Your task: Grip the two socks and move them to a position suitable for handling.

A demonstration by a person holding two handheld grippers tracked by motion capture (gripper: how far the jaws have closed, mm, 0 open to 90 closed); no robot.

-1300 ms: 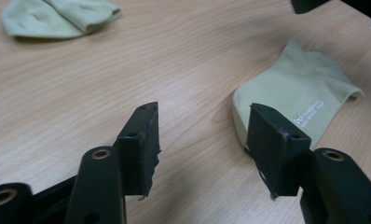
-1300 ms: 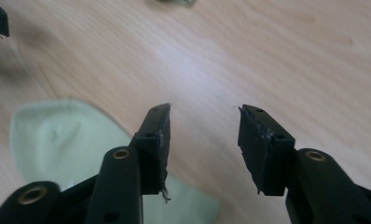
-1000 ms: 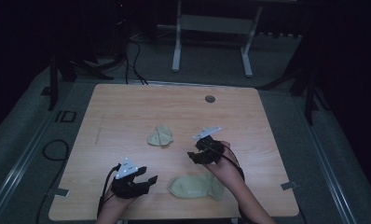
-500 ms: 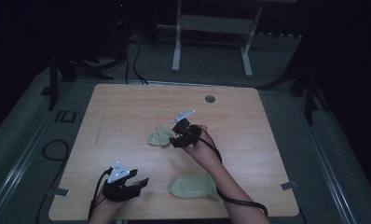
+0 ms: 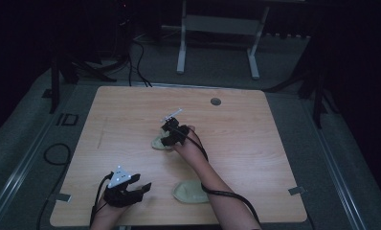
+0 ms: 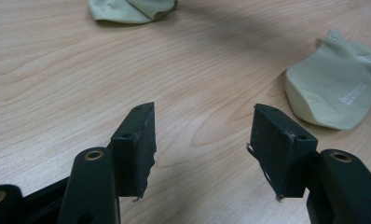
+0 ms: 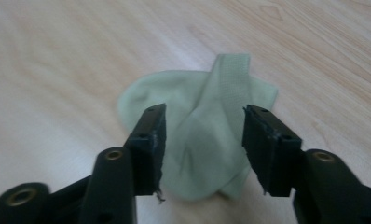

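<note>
Right gripper [image 5: 165,140] has moved left and forward across the table [image 5: 274,158] since the earlier frames, from beside the near sock [image 5: 191,191] to over the far sock [image 5: 159,143]. Its fingers [image 7: 151,140] have just been opening; they stand apart now, released, pressing on nothing. In the right gripper view the far sock lies crumpled on the wood below and between the two fingers, cuff band running up toward the far side; whether the fingertips touch the cloth I cannot tell. Person's right forearm [image 5: 212,187] crosses over the right edge of the near sock in the high view.

Left gripper [image 5: 143,188] sits low at the near left part of the table, little changed from before, fingers [image 6: 137,140] apart and empty, bare wood between them. In the left gripper view the near sock [image 6: 335,91] lies to the right beyond the right finger, apart from it, with small white print on it; the far sock [image 6: 127,9] shows at the top edge, well apart.

Both socks pale green, flat on the table, well apart from each other. Round grommet [image 5: 216,101] near the far edge.
</note>
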